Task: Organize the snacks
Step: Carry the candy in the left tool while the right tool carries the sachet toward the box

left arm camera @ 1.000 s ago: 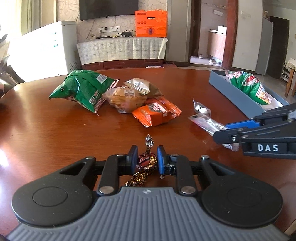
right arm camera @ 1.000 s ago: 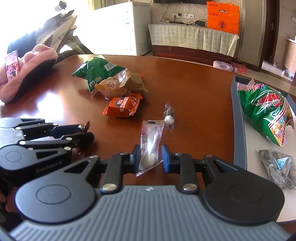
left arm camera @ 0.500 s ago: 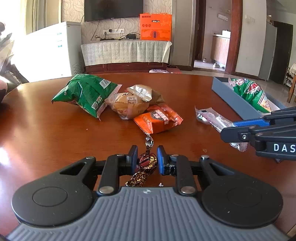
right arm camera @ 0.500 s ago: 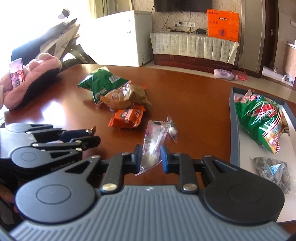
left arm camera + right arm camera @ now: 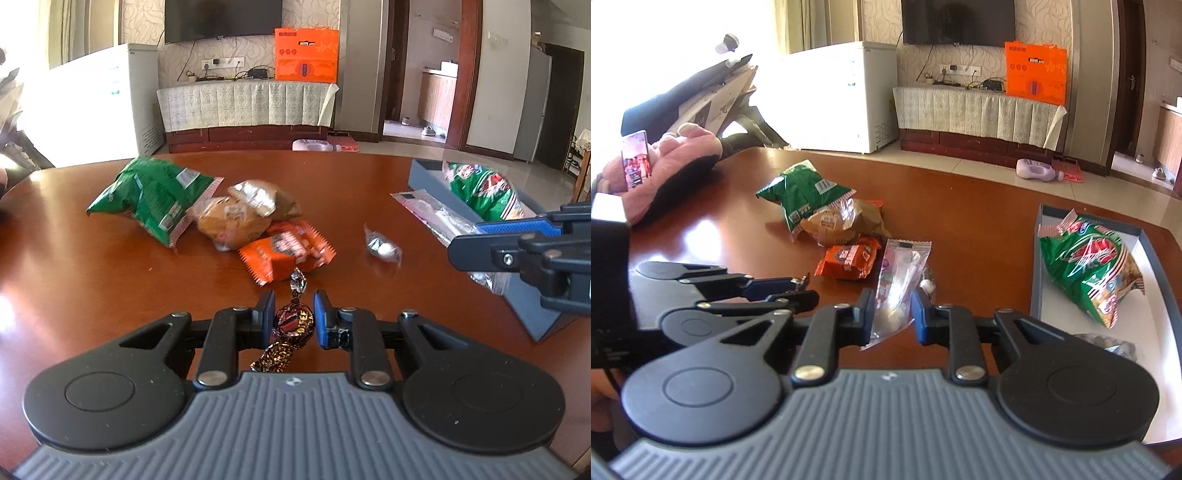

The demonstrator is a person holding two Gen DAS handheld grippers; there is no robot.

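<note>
The left tongs (image 5: pixel 294 316) are closed tight on a twist-wrapped chocolate candy (image 5: pixel 293 325), its foil ends sticking out above and below the blue pads. The right tongs (image 5: pixel 893 313) are pinched on a clear packet holding a white sweet (image 5: pixel 899 286), which hangs tilted between the pads, clear of the surface. Both pickups look done, so the step in hand is the carry to the grey tray (image 5: pixel 1041 258). The next move calls for bringing each piece over the tray's near wall and letting go above its white floor, beside the green chip bag (image 5: pixel 1089 269) and the small dark packet already lying in it. Left of the tray, on the brown wooden surface (image 5: pixel 92 288), more snacks wait: an orange wrapped bar (image 5: pixel 288 251), a bun in clear wrap (image 5: pixel 231 223), a tan packet (image 5: pixel 264 197) touching it, and a second green bag (image 5: pixel 155 199) at the far left of the cluster. A small clear-wrapped white sweet (image 5: pixel 382 247) lies between the cluster and the tray. Beyond the surface stand a white chest freezer (image 5: pixel 831 96), a low cloth-draped cabinet with an orange box (image 5: pixel 306 55), and a wall television (image 5: pixel 223 18).
</note>
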